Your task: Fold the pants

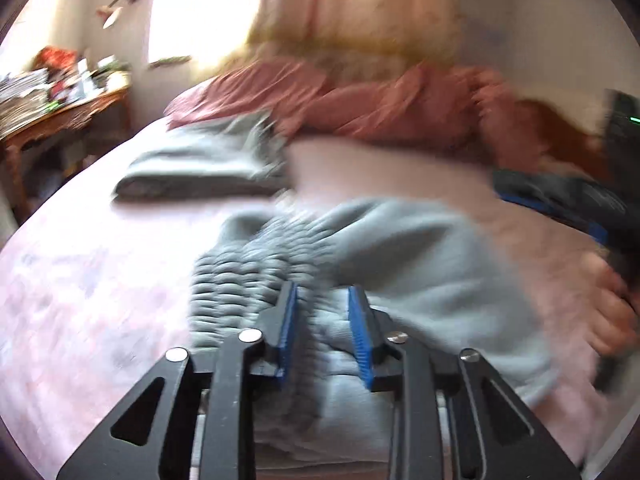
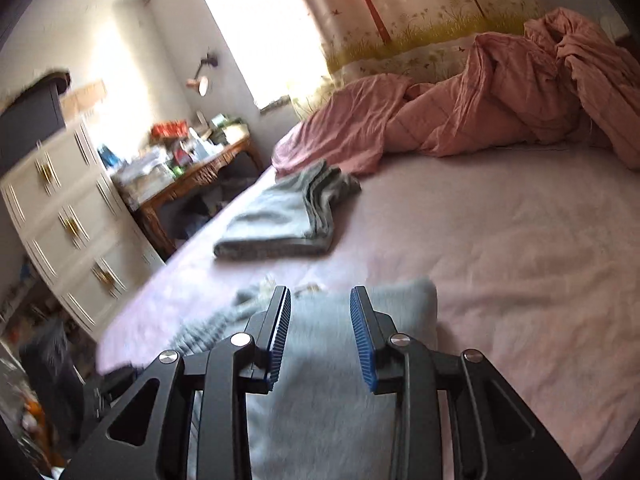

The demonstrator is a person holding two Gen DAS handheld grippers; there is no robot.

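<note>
On pink bed point(image 2: 520, 260), grey pants point(image 2: 320, 360), folded pile point(image 2: 280, 220)

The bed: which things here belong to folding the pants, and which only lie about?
For the job:
- grey pants
- left tongs
- right tongs

Lying about:
- folded grey garment
- pink quilt
- cluttered wooden table
- white dresser

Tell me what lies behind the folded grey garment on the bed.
Behind the folded grey garment lies a crumpled pink duvet, then a patterned curtain. The duvet hides whatever is beneath it.
</note>
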